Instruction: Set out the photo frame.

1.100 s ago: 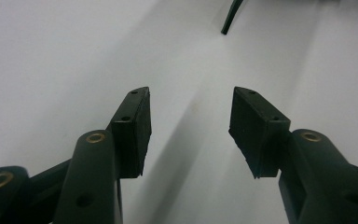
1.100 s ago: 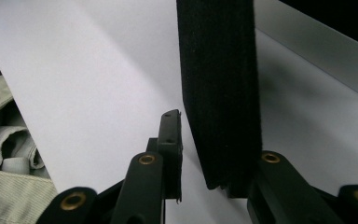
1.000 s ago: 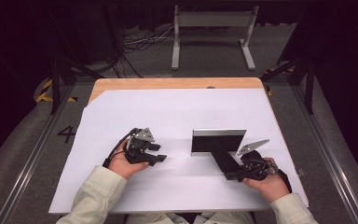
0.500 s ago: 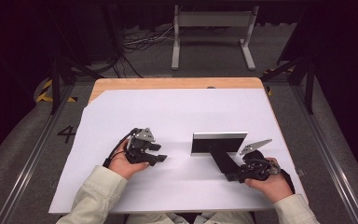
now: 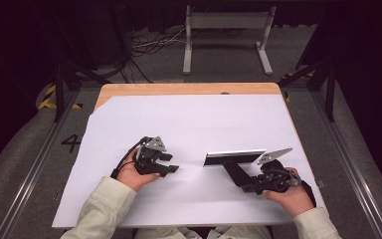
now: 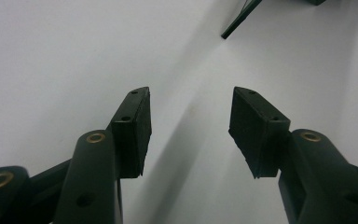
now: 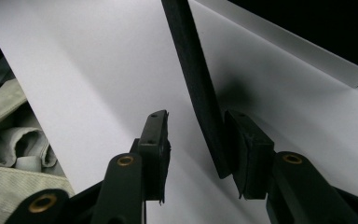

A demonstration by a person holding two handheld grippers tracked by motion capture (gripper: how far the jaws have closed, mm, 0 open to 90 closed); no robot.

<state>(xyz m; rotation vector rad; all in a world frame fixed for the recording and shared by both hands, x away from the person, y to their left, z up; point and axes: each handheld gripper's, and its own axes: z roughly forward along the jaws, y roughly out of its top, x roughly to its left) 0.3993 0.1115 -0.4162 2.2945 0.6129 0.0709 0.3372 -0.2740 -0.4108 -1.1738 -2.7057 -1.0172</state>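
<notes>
Right gripper [image 5: 243, 180] jaws have just been opening: the dark panel [image 5: 234, 158] sits between them, touching one pad only, released. Left gripper [image 5: 171, 163] open, empty

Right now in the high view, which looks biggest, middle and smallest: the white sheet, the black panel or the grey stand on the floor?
1. White sheet, by far the largest.
2. Grey stand, though it sits farther from the camera, so its place is unsure.
3. Black panel, seen nearly edge-on, so it looks smallest.
</notes>
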